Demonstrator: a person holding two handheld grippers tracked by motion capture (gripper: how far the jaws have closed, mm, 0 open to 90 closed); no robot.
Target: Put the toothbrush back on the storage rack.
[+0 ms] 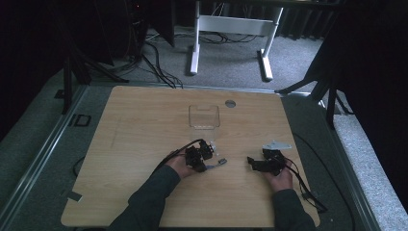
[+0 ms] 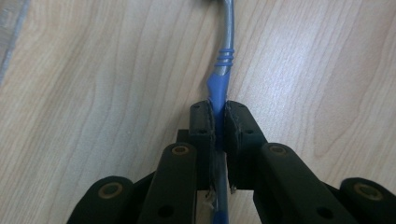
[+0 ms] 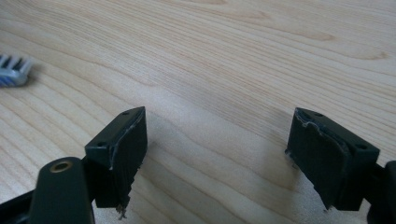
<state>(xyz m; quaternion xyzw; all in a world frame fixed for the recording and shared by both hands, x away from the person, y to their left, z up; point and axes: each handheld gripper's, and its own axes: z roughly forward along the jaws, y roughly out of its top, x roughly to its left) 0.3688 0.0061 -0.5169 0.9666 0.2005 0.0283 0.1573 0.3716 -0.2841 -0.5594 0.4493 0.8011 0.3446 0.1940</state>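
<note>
A blue-and-grey toothbrush (image 2: 219,88) is clamped at its handle by the left gripper (image 2: 218,114), whose fingers (image 2: 201,122) are pressed shut on either side of the blue grip. In the left gripper view the brush's long axis is seen to run straight ahead from the fingers, in line with them, low over the worktop (image 2: 93,93); whether it rests on the wood cannot be told. In the high view the brush (image 1: 217,163) is seen to stick out from the left gripper (image 1: 204,158) toward the right gripper (image 1: 250,161), with bare wood left between the two. The right gripper (image 3: 215,154) is held wide open with nothing between its fingers (image 3: 126,144), just over the worktop; the bristled head (image 3: 14,70) is seen well off to one side of them. A clear plastic container (image 1: 204,117) stands farther back on the worktop, nearer to the left hand. Any carry toward it would be judged to fall to the left gripper, the brush led head-first along its own axis.
</note>
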